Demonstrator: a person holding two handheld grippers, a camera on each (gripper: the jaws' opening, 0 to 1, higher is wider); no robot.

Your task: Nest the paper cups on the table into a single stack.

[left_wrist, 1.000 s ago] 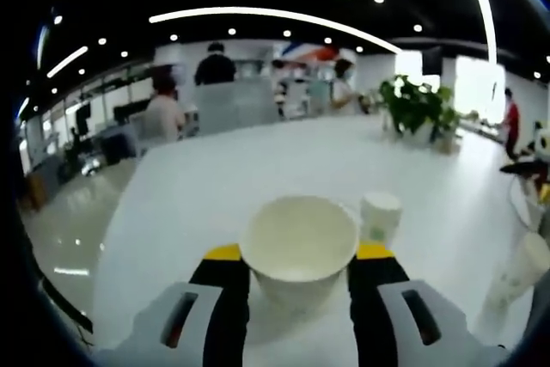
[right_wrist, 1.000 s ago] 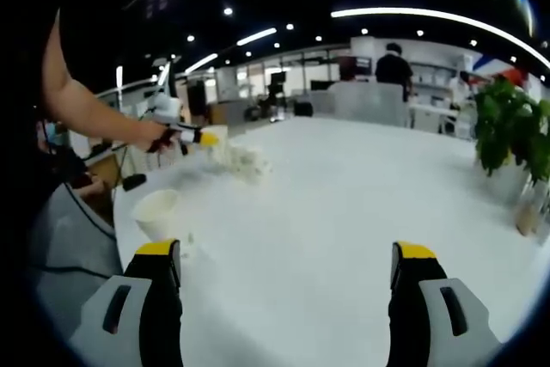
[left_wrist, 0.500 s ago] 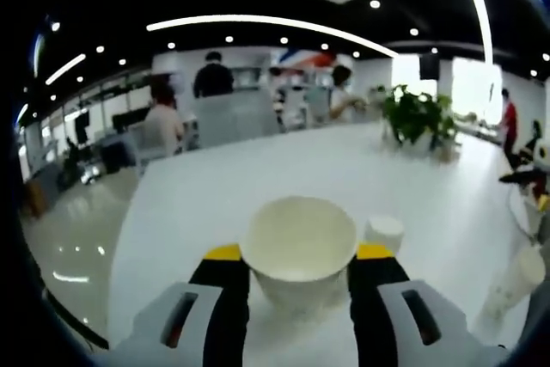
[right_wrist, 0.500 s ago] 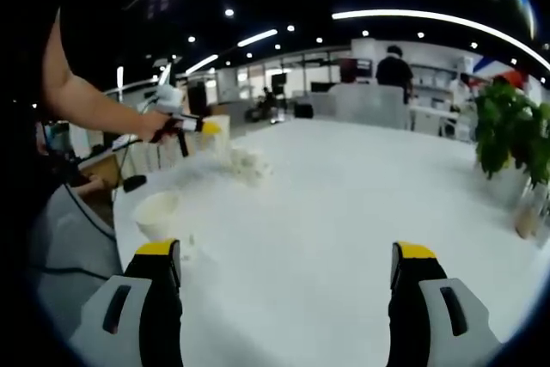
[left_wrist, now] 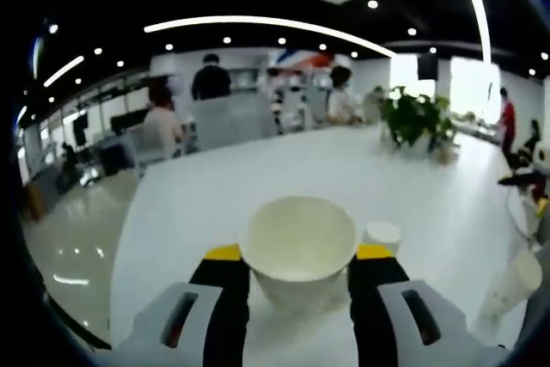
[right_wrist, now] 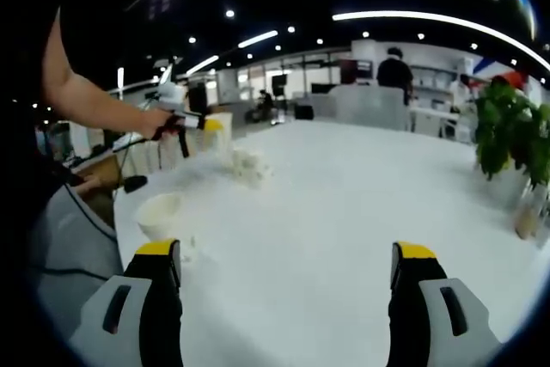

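Observation:
My left gripper [left_wrist: 290, 253] is shut on a white paper cup [left_wrist: 298, 231], held upright with its open mouth up between the yellow-tipped jaws. Just right of it a second cup [left_wrist: 382, 235] stands upside down on the white table [left_wrist: 258, 174]. A third cup [left_wrist: 516, 279] shows tilted at the far right. In the right gripper view, my right gripper [right_wrist: 288, 251] stands open over the table [right_wrist: 344, 195] with nothing between its fingers. A person's hand holds the left gripper [right_wrist: 185, 122] up at the left. An open cup [right_wrist: 159, 214] stands below it, near the table's edge.
A blurred white cluster [right_wrist: 249, 165] lies on the table past the left gripper. A potted plant [left_wrist: 415, 118] [right_wrist: 507, 135] stands at the table's far side. People sit and stand beyond the table. The table's left edge drops to a glossy floor [left_wrist: 69, 238].
The left gripper has risen a little with its cup, so the upside-down cup sits lower and smaller in its view. The right gripper has not moved.

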